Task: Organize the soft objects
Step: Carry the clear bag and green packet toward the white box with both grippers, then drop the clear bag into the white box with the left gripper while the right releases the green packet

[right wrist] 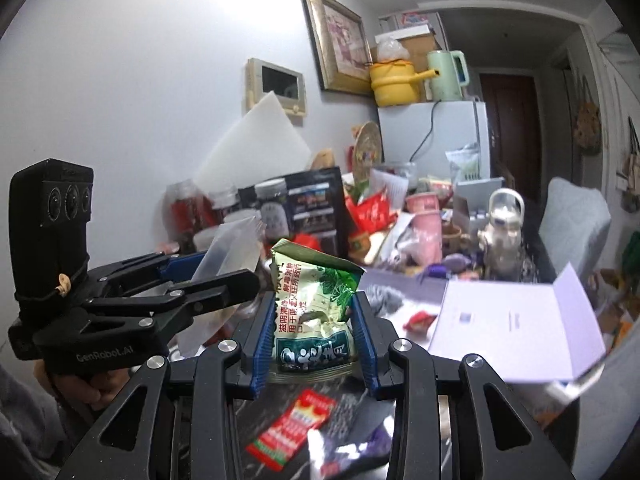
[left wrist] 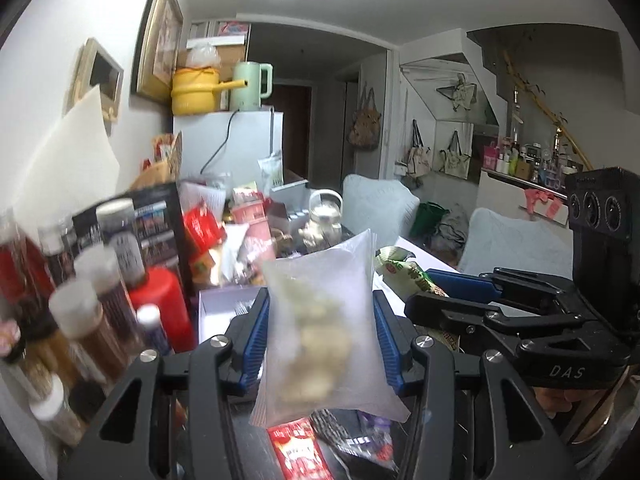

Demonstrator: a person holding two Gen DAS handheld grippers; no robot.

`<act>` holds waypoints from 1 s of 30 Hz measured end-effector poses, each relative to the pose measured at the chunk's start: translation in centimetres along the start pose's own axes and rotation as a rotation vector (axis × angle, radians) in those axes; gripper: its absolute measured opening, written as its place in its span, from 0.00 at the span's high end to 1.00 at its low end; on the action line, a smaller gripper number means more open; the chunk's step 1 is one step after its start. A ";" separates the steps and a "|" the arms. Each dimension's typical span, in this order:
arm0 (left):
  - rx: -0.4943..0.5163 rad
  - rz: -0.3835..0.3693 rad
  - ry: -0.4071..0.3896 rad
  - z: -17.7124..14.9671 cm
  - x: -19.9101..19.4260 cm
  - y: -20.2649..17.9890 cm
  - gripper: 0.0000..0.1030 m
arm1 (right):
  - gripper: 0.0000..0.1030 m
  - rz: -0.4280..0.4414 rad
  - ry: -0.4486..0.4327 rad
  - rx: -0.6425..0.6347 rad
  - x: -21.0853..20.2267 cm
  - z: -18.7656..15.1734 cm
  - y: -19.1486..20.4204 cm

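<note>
In the left wrist view my left gripper is shut on a translucent white pouch of pale beige pieces, held upright above the dark table. To its right, my right gripper clamps a green and white packet. In the right wrist view my right gripper is shut on that green and white snack packet, whose crumpled top sticks up between the blue pads. At the left, a hand holds my left gripper with the pouch in its jaws.
Spice jars and a red canister crowd the left. An open white box lies at the right, with a teapot behind it. A red sachet and dark wrappers lie on the table below the grippers. Clutter fills the far side.
</note>
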State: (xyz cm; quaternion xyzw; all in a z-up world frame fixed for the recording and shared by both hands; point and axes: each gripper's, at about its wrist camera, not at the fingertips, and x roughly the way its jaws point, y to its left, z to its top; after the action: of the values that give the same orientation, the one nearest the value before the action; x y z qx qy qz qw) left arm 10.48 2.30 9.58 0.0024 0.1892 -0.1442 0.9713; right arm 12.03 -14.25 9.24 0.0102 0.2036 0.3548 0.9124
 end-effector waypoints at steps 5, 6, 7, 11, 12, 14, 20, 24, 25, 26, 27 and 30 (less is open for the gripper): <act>0.015 0.023 -0.022 1.7 2.8 0.9 0.54 | 0.65 -0.005 -0.018 -0.005 2.2 2.2 -1.2; 0.017 0.032 -0.026 2.1 3.4 1.1 0.54 | 0.65 -0.014 -0.019 -0.011 2.7 2.6 -1.4; 0.017 0.039 -0.030 2.3 4.0 1.3 0.54 | 0.65 -0.025 -0.016 -0.022 3.2 3.0 -1.6; 0.023 0.071 -0.037 3.5 7.3 2.6 0.54 | 0.65 -0.053 -0.013 -0.034 5.5 4.4 -3.0; 0.021 0.070 -0.032 3.7 8.1 2.9 0.54 | 0.65 -0.058 -0.013 -0.033 6.0 4.6 -3.3; 0.010 0.077 -0.025 4.0 9.7 3.6 0.54 | 0.65 -0.071 -0.011 -0.033 7.3 5.0 -4.2; -0.002 0.156 0.003 4.2 14.5 6.0 0.54 | 0.65 -0.103 0.003 -0.005 11.0 5.5 -7.2; 0.001 0.208 0.036 3.5 17.2 7.1 0.54 | 0.65 -0.119 0.032 0.012 13.4 5.3 -8.8; 0.006 0.218 0.043 3.3 17.9 7.2 0.54 | 0.65 -0.113 0.043 0.013 14.1 5.2 -9.2; 0.011 0.225 0.051 3.1 18.6 7.4 0.54 | 0.65 -0.084 0.060 0.022 14.9 5.1 -9.7; 0.006 0.229 0.067 2.9 19.3 7.6 0.54 | 0.65 -0.062 0.069 0.038 15.4 4.9 -10.2; -0.010 0.232 0.137 2.0 21.3 8.3 0.54 | 0.65 -0.072 0.114 0.066 17.4 4.3 -11.5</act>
State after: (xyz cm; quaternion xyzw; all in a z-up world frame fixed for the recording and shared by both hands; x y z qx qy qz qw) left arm 32.42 4.20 3.14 0.0292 0.2542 -0.0292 0.9663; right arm 32.61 -11.02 4.96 0.0130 0.2670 0.3149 0.9107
